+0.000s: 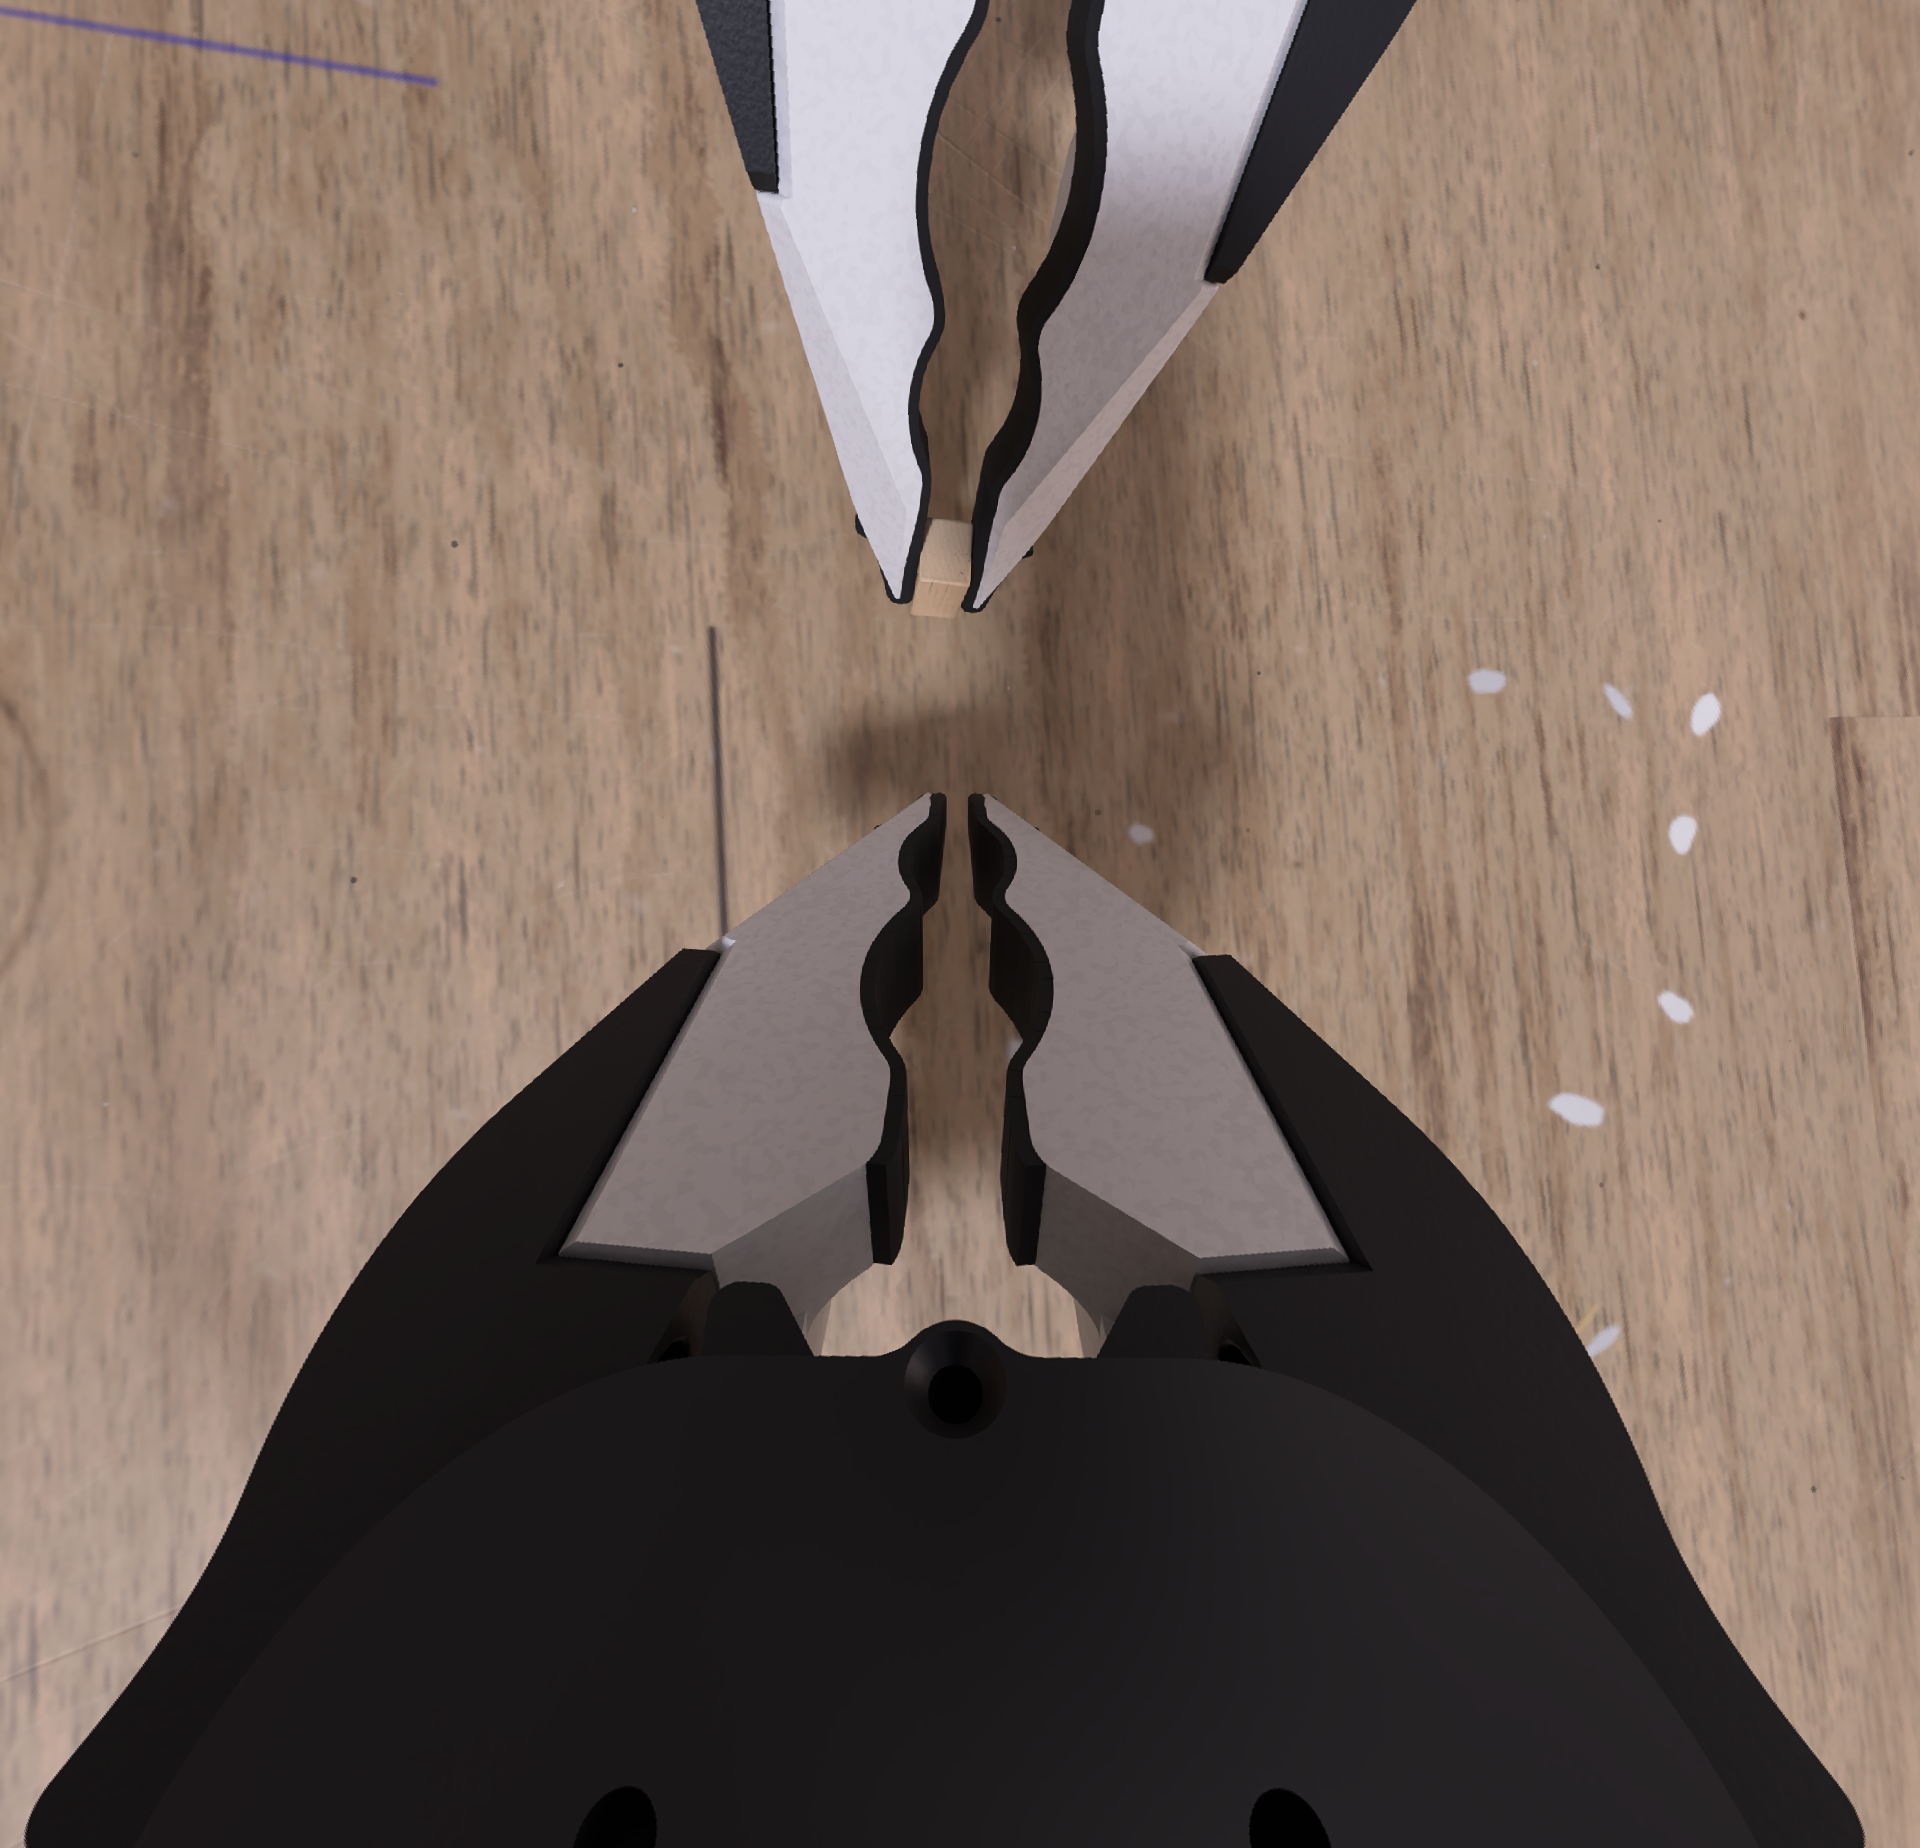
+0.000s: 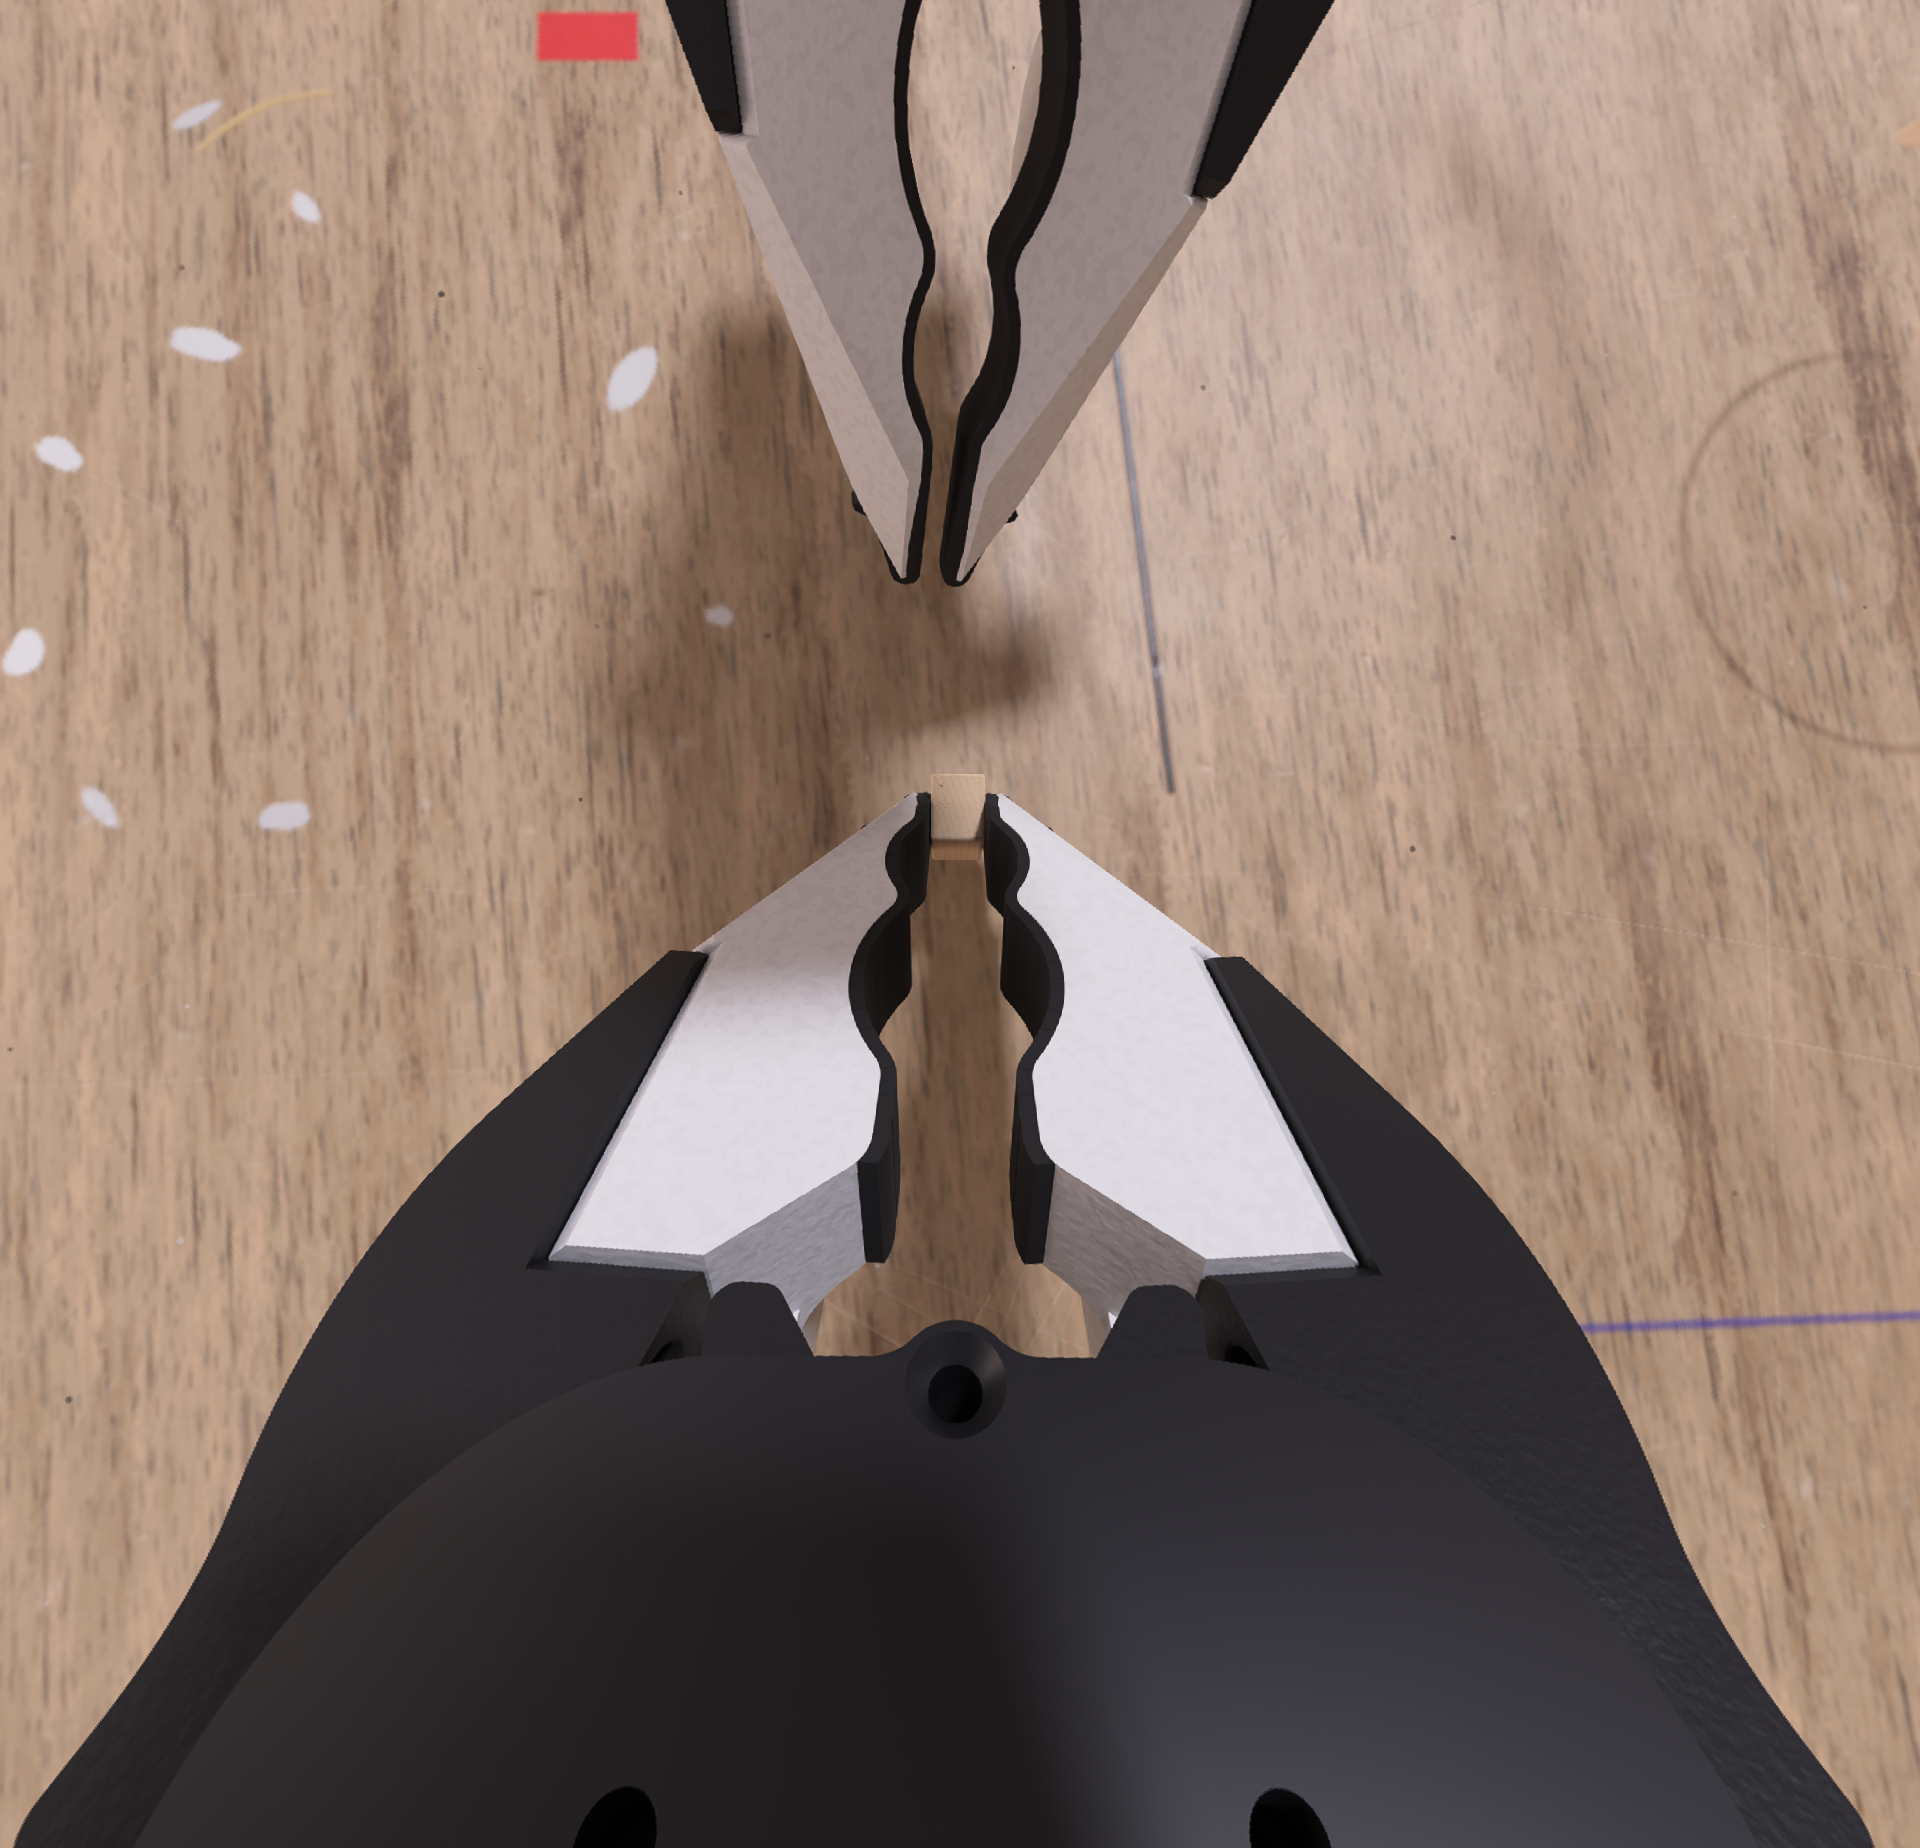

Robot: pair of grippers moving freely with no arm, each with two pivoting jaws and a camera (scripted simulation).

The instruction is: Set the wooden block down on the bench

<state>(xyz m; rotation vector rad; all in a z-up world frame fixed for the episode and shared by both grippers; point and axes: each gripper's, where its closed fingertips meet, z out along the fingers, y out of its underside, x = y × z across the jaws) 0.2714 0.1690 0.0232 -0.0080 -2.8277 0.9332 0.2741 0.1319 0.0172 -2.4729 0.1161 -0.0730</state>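
Right gripper (image 2: 957, 813) pinches the small pale wooden block (image 2: 957, 806) at its tips, above the wood-grain table (image 2: 1455, 655). Facing it tip to tip, the left gripper (image 2: 931, 562), nearly closed, empty. Red rectangle (image 2: 587, 36) and white flecks (image 2: 632, 378) far left.

light: bright, even | shadows: soft on bench (image 2: 831, 551) | edges: wood grain perhaps slightly blurred
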